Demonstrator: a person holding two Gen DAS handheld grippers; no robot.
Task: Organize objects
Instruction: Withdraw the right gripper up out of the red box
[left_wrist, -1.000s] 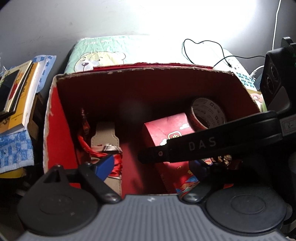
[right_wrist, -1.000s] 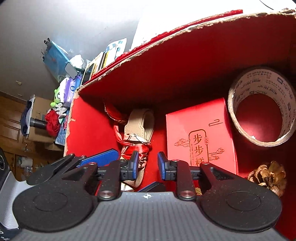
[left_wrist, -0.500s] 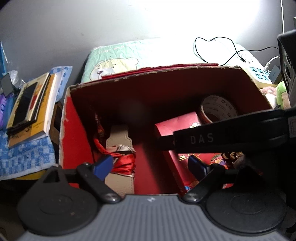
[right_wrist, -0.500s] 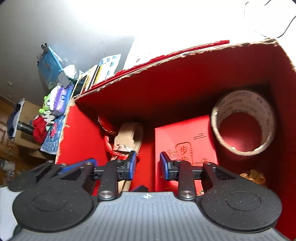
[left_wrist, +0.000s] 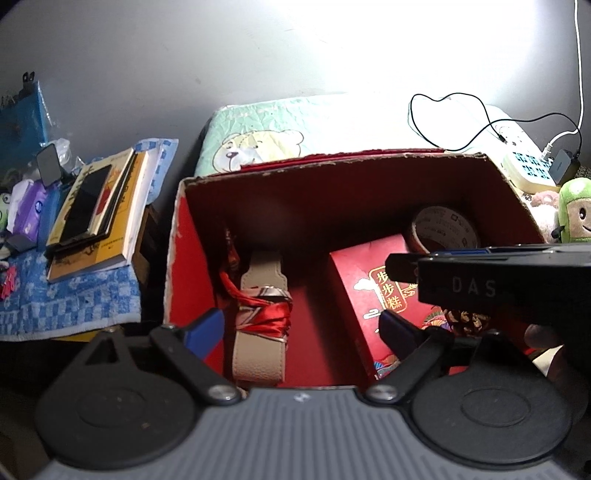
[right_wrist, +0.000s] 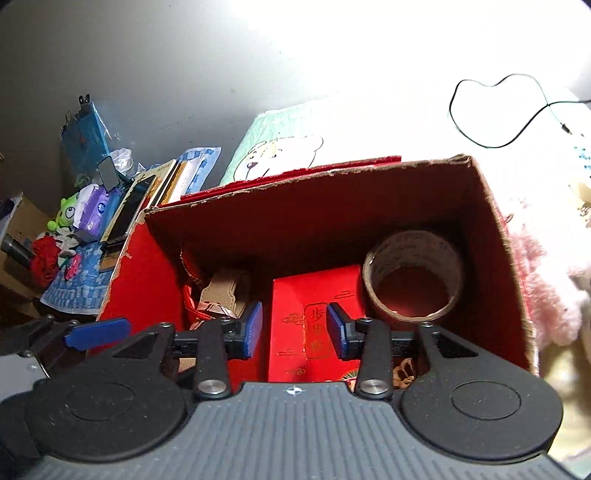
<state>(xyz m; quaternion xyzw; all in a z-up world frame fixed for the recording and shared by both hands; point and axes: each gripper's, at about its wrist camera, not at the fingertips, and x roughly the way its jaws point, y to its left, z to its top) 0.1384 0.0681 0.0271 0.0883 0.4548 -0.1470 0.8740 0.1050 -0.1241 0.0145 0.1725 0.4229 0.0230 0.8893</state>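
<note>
An open red cardboard box (left_wrist: 184, 258) (right_wrist: 295, 221) holds a beige strap (left_wrist: 262, 273) (right_wrist: 221, 288) tied with a red ribbon (left_wrist: 266, 314), a red packet with gold characters (left_wrist: 365, 280) (right_wrist: 306, 291), a tape roll (left_wrist: 443, 229) (right_wrist: 406, 243) and a pine cone (left_wrist: 461, 319) (right_wrist: 404, 373). My left gripper (left_wrist: 301, 328) hangs open over the box's near edge, with nothing between its blue pads. My right gripper (right_wrist: 295, 328) is open and empty above the red packet. In the left wrist view its black body (left_wrist: 480, 280) reaches in from the right.
Books with a phone on top (left_wrist: 92, 206) lie on a blue checked cloth left of the box. Behind the box are a bear-print cushion (left_wrist: 266, 140) and a power strip with cables (left_wrist: 528, 166). A green plush toy (left_wrist: 576, 206) and a pink fluffy item (right_wrist: 546, 295) sit to the right.
Both grippers have drawn back and up from the box, so more of its rim and surroundings show. The right gripper's jaws have widened from nearly shut.
</note>
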